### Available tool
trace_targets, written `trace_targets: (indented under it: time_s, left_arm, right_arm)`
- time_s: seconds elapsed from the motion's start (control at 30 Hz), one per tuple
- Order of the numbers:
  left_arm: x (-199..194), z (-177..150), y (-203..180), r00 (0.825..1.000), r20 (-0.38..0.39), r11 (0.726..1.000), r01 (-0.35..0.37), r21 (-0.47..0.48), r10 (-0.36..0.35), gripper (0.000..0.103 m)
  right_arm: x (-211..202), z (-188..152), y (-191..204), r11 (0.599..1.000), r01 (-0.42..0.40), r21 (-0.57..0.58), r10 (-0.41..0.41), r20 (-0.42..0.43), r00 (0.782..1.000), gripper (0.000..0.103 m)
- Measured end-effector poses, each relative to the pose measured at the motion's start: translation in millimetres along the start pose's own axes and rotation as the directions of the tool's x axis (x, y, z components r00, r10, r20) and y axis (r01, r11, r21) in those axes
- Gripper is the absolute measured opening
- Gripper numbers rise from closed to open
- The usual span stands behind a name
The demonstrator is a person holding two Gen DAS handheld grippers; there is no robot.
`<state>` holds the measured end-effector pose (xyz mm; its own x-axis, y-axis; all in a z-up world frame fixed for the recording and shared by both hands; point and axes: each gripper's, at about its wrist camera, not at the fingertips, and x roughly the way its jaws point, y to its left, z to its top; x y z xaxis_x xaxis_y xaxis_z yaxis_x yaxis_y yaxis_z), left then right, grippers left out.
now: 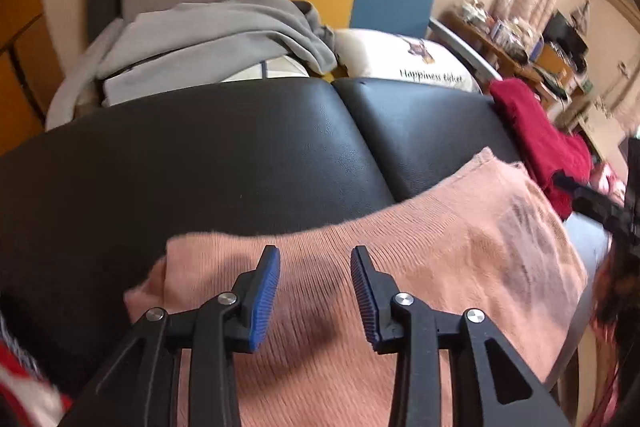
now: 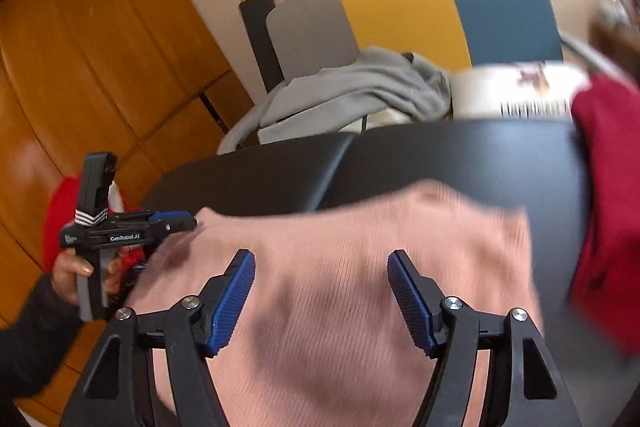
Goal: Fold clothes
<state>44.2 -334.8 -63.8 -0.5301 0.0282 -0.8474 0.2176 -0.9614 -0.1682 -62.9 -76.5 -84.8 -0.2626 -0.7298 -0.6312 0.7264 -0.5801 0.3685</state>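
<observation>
Left gripper: jaws parted, gripping nothing, above the pink knit.
Right gripper: jaws spread wide, likewise bare.
Pink knit sweater: lies flattened on black seat.
Risk: a shallow pinch could snag one layer, dragging it onto the red garment.

A knit garment is lying at the counter's near edge. Another garment is draping over its right edge. Behind its far edge, a hoodie and pillow are resting.
</observation>
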Motion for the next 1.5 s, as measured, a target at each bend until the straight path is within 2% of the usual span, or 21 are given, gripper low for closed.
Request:
trace_targets:
  time_s: [0.1, 0.2, 0.27, 0.4, 0.43, 0.47, 0.5, 0.53, 0.57, 0.63, 0.67, 0.77, 0.87, 1.0, 1.07, 1.2, 1.33, 1.4, 1.5]
  left_arm:
    - [17, 8, 0, 0.997, -0.069, 0.996, 0.041, 0.076, -0.035, 0.037]
    - [35, 9, -3, 0.993, -0.109, 0.988, 0.059, 0.140, -0.044, 0.038]
    - [44, 6, 1, 0.990, -0.131, 0.988, 0.070, 0.140, -0.051, 0.038]
    - [46, -3, 5, 0.986, -0.141, 0.988, 0.105, 0.111, -0.089, 0.036]
    - [46, -4, 6, 0.985, -0.142, 0.988, 0.115, 0.098, -0.100, 0.036]
    - [46, -6, 8, 0.986, -0.128, 0.991, 0.111, 0.069, -0.102, 0.029]
    - [45, -7, 11, 0.988, -0.114, 0.993, 0.108, 0.039, -0.103, 0.013]
    - [45, -9, 14, 0.990, -0.100, 0.994, 0.105, 0.011, -0.103, 0.005]
    - [42, -13, 9, 0.995, -0.073, 0.997, 0.075, 0.024, -0.073, 0.005]
    - [36, -20, 0, 1.000, -0.018, 0.999, 0.014, 0.047, -0.013, 0.004]
    - [30, -23, -7, 1.000, 0.023, 0.998, -0.017, 0.058, 0.016, 0.003]
    - [15, -22, -7, 0.992, 0.127, 1.000, -0.018, 0.006, 0.017, 0.003]
    - [10, -22, -6, 0.979, 0.196, 0.998, -0.047, -0.040, 0.054, 0.003]
    - [33, -30, 1, 0.991, 0.120, 0.995, -0.043, -0.087, 0.053, 0.004]
    - [33, -35, 7, 0.989, 0.143, 0.993, -0.012, -0.120, 0.029, 0.005]
    - [34, -44, 18, 0.982, 0.190, 0.982, 0.052, -0.184, -0.017, 0.007]
    - [35, -54, 29, 0.969, 0.239, 0.963, 0.117, -0.242, -0.058, 0.008]
    - [32, -57, 24, 0.971, 0.238, 0.969, 0.092, -0.231, -0.035, 0.008]
    - [33, -54, 24, 0.969, 0.242, 0.965, 0.105, -0.240, -0.045, 0.008]
  right_arm:
    - [30, 28, 6, 0.995, 0.043, -0.092, -0.050, -0.083, 0.995, 0.070]
    - [60, 54, 13, 0.979, 0.076, -0.187, -0.108, -0.162, 0.981, 0.070]
    - [89, 54, 21, 0.958, 0.104, -0.266, -0.171, -0.241, 0.955, 0.069]
    - [113, 44, 19, 0.945, 0.112, -0.307, -0.210, -0.309, 0.928, 0.064]
    - [114, 41, 18, 0.946, 0.108, -0.304, -0.206, -0.313, 0.927, 0.059]
    - [114, 38, 17, 0.947, 0.103, -0.303, -0.199, -0.305, 0.931, 0.052]
    - [113, 35, 16, 0.948, 0.099, -0.302, -0.192, -0.296, 0.936, 0.049]
    - [112, 33, 16, 0.949, 0.096, -0.301, -0.186, -0.287, 0.940, 0.035]
    - [110, 31, 18, 0.947, 0.099, -0.305, -0.185, -0.270, 0.945, 0.017]
    - [107, 28, 23, 0.944, 0.107, -0.313, -0.187, -0.239, 0.953, 0.006]
    - [106, 27, 25, 0.941, 0.114, -0.320, -0.192, -0.225, 0.955, 0.005]
    - [94, 33, 31, 0.942, 0.124, -0.311, -0.181, -0.161, 0.970, 0.004]
    - [86, 40, 35, 0.939, 0.151, -0.310, -0.190, -0.100, 0.977, 0.004]
    - [101, 31, 30, 0.933, 0.185, -0.310, -0.228, -0.109, 0.968, 0.004]
    - [111, 22, 24, 0.942, 0.181, -0.284, -0.224, -0.127, 0.966, 0.006]
    - [108, 17, 7, 0.974, 0.139, -0.179, -0.156, -0.085, 0.984, 0.010]
    - [106, 15, 5, 0.980, 0.128, -0.153, -0.141, -0.075, 0.987, 0.012]
    - [104, 13, 7, 0.978, 0.141, -0.155, -0.152, -0.064, 0.986, 0.014]
    - [104, 14, 9, 0.975, 0.151, -0.161, -0.162, -0.060, 0.985, 0.018]
